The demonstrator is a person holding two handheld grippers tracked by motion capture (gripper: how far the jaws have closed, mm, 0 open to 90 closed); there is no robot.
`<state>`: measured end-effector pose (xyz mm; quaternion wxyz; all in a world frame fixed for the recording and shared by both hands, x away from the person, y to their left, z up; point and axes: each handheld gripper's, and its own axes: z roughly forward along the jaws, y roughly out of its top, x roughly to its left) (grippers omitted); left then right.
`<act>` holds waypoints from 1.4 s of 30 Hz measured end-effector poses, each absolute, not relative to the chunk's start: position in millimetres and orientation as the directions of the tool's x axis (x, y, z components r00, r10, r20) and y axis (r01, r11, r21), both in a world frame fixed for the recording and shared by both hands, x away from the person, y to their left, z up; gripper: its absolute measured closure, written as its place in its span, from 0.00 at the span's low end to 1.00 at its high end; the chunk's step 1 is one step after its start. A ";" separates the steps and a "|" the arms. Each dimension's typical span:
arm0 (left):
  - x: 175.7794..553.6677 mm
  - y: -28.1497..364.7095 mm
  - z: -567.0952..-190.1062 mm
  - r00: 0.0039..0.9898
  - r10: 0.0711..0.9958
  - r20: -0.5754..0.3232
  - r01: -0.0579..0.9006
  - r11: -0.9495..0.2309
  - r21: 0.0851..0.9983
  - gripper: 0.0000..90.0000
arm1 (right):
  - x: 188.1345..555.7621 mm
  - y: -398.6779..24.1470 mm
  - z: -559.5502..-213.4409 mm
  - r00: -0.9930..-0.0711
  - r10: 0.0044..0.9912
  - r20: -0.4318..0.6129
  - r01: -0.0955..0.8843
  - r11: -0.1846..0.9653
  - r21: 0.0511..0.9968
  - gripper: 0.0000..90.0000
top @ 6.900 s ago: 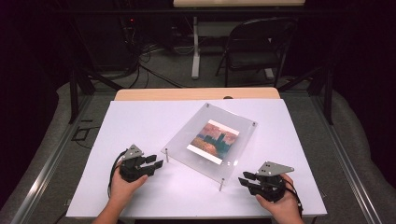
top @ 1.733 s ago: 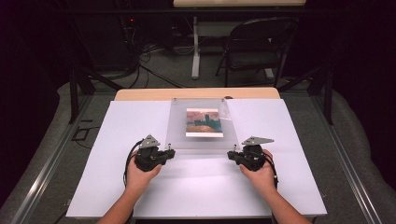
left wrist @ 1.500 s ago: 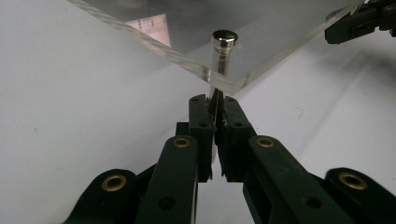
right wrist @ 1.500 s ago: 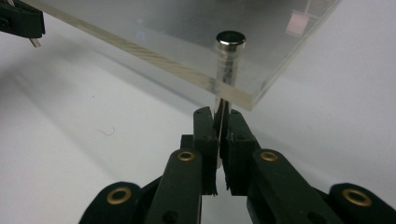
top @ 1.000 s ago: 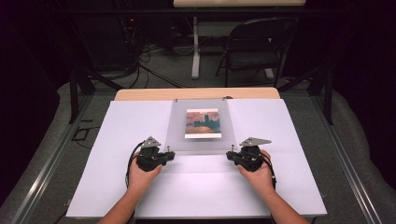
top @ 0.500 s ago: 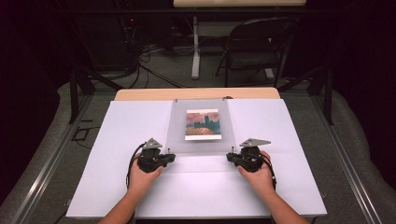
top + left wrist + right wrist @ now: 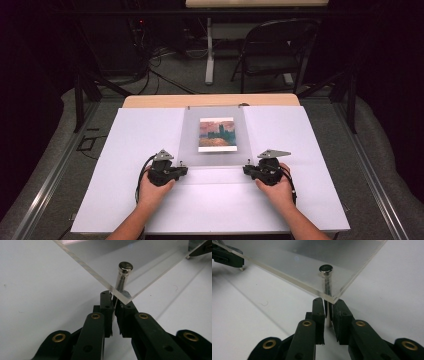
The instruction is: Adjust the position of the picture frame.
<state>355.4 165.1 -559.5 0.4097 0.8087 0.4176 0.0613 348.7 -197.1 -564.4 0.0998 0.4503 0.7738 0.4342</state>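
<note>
We set the clear acrylic frame (image 7: 215, 135) square on the white table (image 7: 125, 165), its print (image 7: 217, 134) facing up. Our left tool (image 7: 183, 170) clenched the near-left standoff pin (image 7: 121, 280). Our right tool (image 7: 246, 170), jaws just easing apart, was still closed on the near-right pin (image 7: 325, 277).

Acrylic frame (image 7: 215, 136) on table (image 7: 125, 165), far-centre; left gripper (image 7: 181, 171), right gripper (image 7: 248, 170) at near corners.

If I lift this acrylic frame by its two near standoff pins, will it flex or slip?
The acrylic frame looks like a thick, straight-edged panel, so probably stiff. Its polished metal pins are thin and smooth, so they may slip or twist. The far end would likely sag or pivot.
</note>
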 end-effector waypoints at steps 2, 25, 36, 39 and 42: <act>355.0 165.5 -559.0 0.643 0.726 -0.242 0.624 -0.314 0.715 0.93 | 348.3 -197.0 -564.0 -0.577 0.783 0.234 0.607 0.219 0.764 0.87; 346.9 172.8 -555.7 0.621 0.751 -0.223 0.617 -0.294 0.730 0.57 | 339.4 -196.1 -558.8 -0.592 0.792 0.151 0.544 0.254 0.800 0.54; 335.2 177.6 -545.4 0.633 0.749 -0.196 0.595 -0.308 0.742 0.52 | 326.0 -194.4 -550.5 -0.623 0.773 0.122 0.520 0.292 0.803 0.51; 332.8 180.5 -543.0 0.630 0.757 -0.173 0.579 -0.310 0.754 0.49 | 323.0 -193.7 -549.1 -0.627 0.772 0.104 0.514 0.310 0.800 0.50; 329.3 183.9 -541.9 0.621 0.763 -0.179 0.581 -0.295 0.759 0.49 | 320.5 -195.9 -548.2 -0.626 0.773 0.103 0.519 0.314 0.795 0.48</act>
